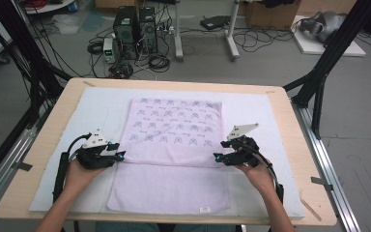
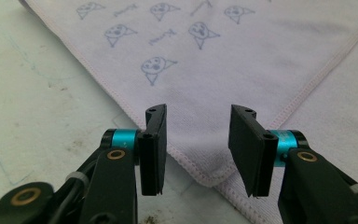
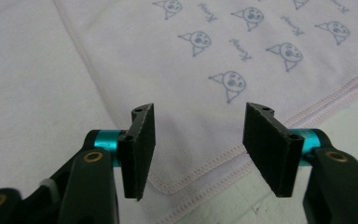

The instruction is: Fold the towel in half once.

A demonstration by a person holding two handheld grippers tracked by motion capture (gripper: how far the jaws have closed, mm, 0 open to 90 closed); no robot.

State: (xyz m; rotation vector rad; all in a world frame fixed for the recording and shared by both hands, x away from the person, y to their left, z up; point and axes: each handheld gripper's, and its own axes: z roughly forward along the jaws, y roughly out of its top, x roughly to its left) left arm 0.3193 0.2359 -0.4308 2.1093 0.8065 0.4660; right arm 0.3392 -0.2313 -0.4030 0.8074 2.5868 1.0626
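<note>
A light wooden table (image 1: pixel 290 121) with rounded corners carries a pale grey felt mat (image 1: pixel 261 111) that covers most of its top. On the mat lies a pale lilac terry towel printed with small blue cartoon faces (image 1: pixel 174 145), folded partway: an upper layer with the print facing up lies over the far part, and its folded-over edge runs across the towel about level with the two grippers, leaving a plain strip of the lower layer (image 1: pixel 169 191) showing nearer the person, with a small white label at its near hem.

The left gripper (image 1: pixel 117 151), black with turquoise collars and a grey three-cornered plate on top, sits at the left end of that folded-over edge, held in the person's left hand (image 1: pixel 79 176). In the left gripper view its jaws stand apart, and a stitched corner of the printed layer (image 2: pixel 205 175) lies between and below them; the pads do not press on the cloth.

The right gripper (image 1: pixel 218 157), of the same build, sits at the right end of the edge in the right hand (image 1: pixel 258 175). In the right gripper view its jaws are likewise parted, with the towel's hemmed corner (image 3: pixel 177 184) below the gap and no cloth pinched.

Beyond the table, two black computer towers (image 1: pixel 135 31) stand on the grey floor among cables.
</note>
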